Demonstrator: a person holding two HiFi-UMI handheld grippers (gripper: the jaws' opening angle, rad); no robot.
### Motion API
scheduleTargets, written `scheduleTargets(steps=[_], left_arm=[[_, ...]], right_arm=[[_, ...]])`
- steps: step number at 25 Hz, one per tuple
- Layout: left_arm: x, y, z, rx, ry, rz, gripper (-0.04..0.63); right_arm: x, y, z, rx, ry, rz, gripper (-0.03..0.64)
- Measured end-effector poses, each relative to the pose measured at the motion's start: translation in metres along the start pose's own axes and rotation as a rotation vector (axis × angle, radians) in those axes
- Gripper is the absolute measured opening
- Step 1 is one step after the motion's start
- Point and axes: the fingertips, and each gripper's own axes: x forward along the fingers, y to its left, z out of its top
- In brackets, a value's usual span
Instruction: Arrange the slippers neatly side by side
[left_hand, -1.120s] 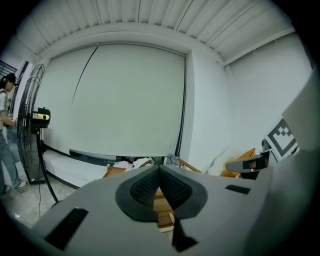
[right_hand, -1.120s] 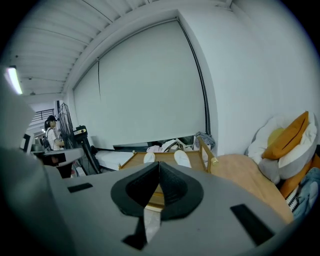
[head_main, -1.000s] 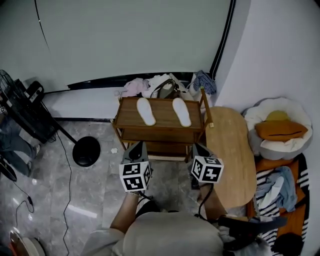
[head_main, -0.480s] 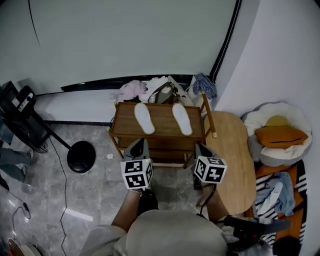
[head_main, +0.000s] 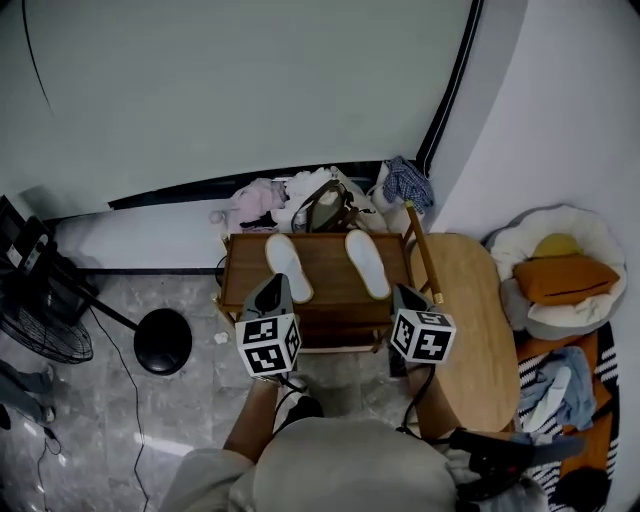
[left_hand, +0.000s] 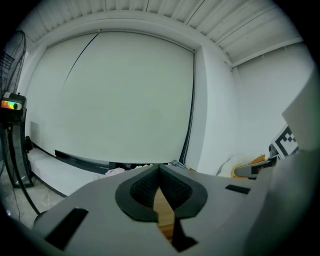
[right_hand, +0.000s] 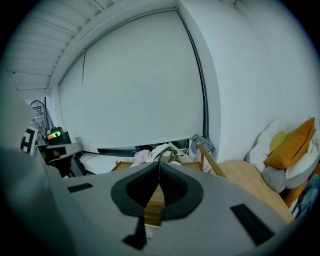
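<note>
Two white slippers lie soles-up on the top board of a wooden shelf (head_main: 248, 290). The left slipper (head_main: 288, 267) and the right slipper (head_main: 367, 263) are a hand's width apart and angled slightly. My left gripper (head_main: 274, 281) hovers at the shelf's front edge, just short of the left slipper, shut and empty. Over the shelf's front right corner, near the right slipper's heel, my right gripper (head_main: 398, 291) is also shut and empty. In the left gripper view the left gripper (left_hand: 159, 169) has its tips together. The right gripper view shows the right gripper (right_hand: 159, 163) the same.
A round wooden table (head_main: 462, 335) stands right of the shelf. Clothes and a bag (head_main: 320, 198) are piled behind it against the wall. A black fan base (head_main: 163, 341) and fan (head_main: 45, 335) sit on the floor at left. A cushioned bed (head_main: 560, 275) lies at far right.
Both grippers have moved forward to the shelf. The shelf and slippers now sit lower in the head view, right at the gripper tips. The jaws stayed shut.
</note>
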Motion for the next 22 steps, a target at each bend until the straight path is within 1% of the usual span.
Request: scheduleTargets(steps=[3,10,17,22], left_arm=[[0.018,0.01,0.008,-0.001,0.0,-0.008,0.017],[0.054,0.041,0.011,-0.021,0.02,-0.004,0.017],[0.095,0.071,0.022,-0.031,0.022,-0.005,0.017],[0.12,0.083,0.011,-0.046,0.06,-0.004,0.017]], right_arm=[[0.017,0.001,0.009,0.003,0.005,-0.011,0.034],[0.059,0.014,0.028,-0.014,0.018,-0.015,0.034],[0.102,0.018,0.052,-0.014,0.011,-0.042,0.034],[0.127,0.015,0.045,-0.011,0.051,-0.058,0.034]])
